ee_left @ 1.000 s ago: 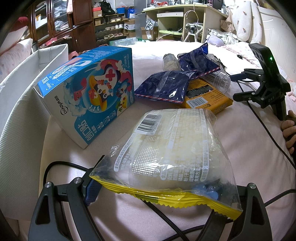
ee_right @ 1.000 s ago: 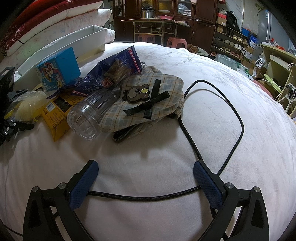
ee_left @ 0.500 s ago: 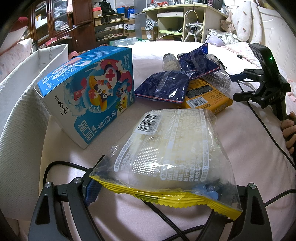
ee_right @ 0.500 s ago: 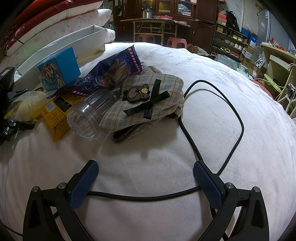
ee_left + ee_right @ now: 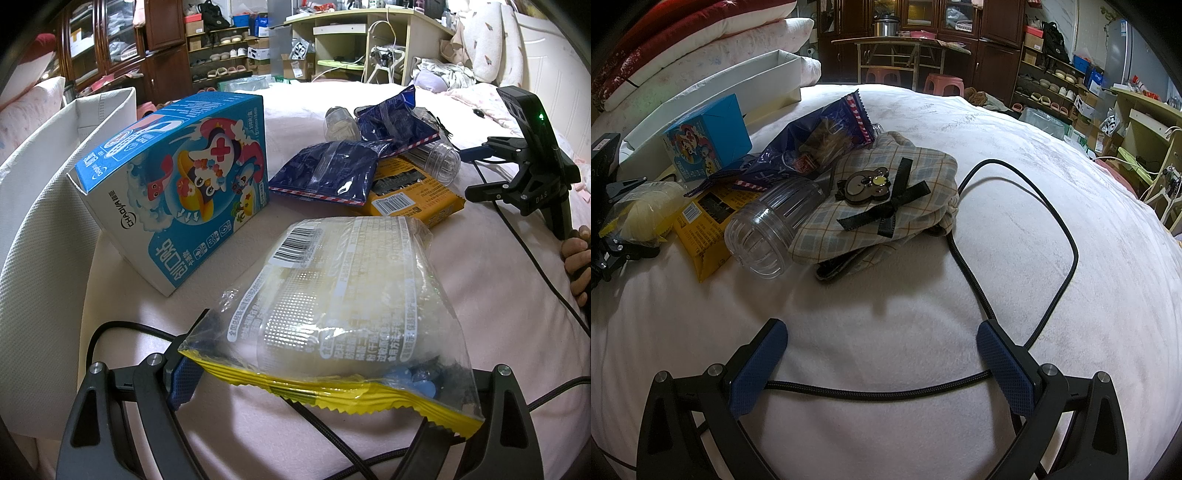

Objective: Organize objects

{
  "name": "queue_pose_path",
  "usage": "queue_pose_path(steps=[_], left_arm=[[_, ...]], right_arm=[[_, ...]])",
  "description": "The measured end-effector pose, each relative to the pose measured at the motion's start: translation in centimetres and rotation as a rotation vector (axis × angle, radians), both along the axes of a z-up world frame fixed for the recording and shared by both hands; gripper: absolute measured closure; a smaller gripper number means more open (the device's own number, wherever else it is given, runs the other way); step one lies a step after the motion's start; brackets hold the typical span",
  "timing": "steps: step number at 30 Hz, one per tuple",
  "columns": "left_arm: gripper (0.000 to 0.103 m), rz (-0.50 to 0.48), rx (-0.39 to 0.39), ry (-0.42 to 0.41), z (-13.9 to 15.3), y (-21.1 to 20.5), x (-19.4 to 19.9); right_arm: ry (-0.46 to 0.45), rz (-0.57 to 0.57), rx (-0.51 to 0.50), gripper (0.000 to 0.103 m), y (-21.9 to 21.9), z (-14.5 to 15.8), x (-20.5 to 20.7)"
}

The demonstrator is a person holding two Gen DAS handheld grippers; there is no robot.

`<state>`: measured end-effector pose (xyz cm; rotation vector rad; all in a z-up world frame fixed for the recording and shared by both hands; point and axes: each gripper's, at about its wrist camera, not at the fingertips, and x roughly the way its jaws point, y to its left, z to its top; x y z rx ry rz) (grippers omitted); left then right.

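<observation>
My left gripper [image 5: 310,384] is shut on a clear noodle packet with a yellow edge [image 5: 343,302], held just above the bed; it also shows in the right wrist view [image 5: 642,214]. A blue cartoon box [image 5: 177,192] lies to the left of the packet. Two dark blue snack bags [image 5: 332,173], a yellow packet [image 5: 410,199] and a clear plastic jar [image 5: 768,229] lie beyond. A plaid pouch with a bear badge and black bow [image 5: 879,199] lies by the jar. My right gripper [image 5: 882,365] is open and empty, low over the white bedcover.
A white fabric storage bin [image 5: 40,206] stands at the left edge of the bed. A black cable [image 5: 1027,229] loops across the bedcover in front of the right gripper. Shelves, a desk and cabinets stand beyond the bed.
</observation>
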<state>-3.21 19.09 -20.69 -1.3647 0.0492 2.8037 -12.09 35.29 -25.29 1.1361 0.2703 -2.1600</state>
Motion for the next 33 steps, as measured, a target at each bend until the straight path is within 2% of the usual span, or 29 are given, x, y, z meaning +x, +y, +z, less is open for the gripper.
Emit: queue_pose_path(steps=[33], left_arm=[[0.016,0.003,0.0,0.0,0.01,0.0,0.0]], right_arm=[[-0.012,-0.025,-0.023,0.0,-0.09,-0.02,0.04]])
